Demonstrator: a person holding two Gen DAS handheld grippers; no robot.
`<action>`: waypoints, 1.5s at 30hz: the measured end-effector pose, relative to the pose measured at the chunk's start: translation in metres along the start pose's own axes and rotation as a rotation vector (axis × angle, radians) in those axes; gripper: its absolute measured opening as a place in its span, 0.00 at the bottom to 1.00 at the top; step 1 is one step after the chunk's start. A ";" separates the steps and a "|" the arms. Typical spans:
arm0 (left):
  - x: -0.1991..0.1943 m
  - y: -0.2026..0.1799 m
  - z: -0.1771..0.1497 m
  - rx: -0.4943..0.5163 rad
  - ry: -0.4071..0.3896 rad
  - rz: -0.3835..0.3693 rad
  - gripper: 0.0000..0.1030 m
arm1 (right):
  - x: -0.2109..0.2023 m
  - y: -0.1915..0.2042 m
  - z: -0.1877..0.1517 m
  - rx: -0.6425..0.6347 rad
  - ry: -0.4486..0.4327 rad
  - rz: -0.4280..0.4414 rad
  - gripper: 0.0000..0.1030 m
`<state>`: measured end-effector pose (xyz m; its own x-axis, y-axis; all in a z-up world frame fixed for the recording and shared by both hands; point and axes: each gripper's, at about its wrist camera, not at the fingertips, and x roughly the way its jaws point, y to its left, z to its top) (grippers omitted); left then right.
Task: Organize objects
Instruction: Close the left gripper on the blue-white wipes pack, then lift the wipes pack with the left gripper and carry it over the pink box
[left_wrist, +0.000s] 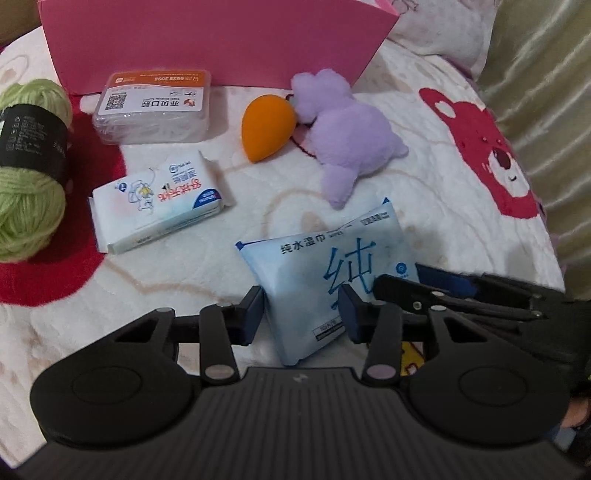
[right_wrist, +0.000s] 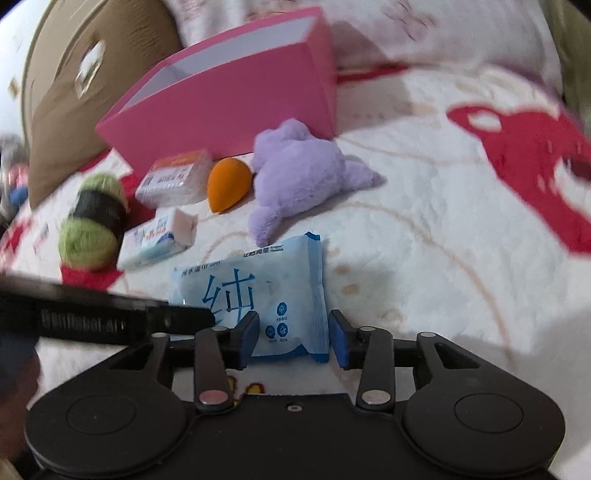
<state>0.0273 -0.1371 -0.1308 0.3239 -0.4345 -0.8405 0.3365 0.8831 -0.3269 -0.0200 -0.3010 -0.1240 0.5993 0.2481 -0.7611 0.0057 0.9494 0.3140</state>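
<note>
A light blue wet-wipe pack lies on the bed blanket between both grippers; it also shows in the right wrist view. My left gripper is open around its near end. My right gripper is open around the pack's near right corner; its fingers reach in from the right in the left wrist view. Behind lie a purple plush toy, an orange sponge egg, a white tissue pack, a clear floss box and a green yarn ball. An open pink box stands at the back.
The blanket is white with red bear prints. A brown pillow lies behind the box at the left. A shiny green cover borders the bed at the right.
</note>
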 end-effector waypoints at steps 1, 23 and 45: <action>-0.001 -0.001 -0.001 0.001 -0.006 0.000 0.41 | 0.001 -0.004 -0.001 0.039 -0.003 0.019 0.45; -0.050 0.010 0.009 -0.082 -0.046 -0.056 0.38 | -0.024 0.045 -0.004 -0.091 -0.024 0.002 0.38; -0.141 0.016 0.025 -0.065 -0.116 -0.127 0.49 | -0.087 0.112 0.027 -0.183 -0.102 -0.031 0.49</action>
<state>0.0096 -0.0660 -0.0068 0.3840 -0.5571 -0.7363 0.3245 0.8280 -0.4573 -0.0496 -0.2210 -0.0070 0.6789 0.2062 -0.7046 -0.1146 0.9777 0.1758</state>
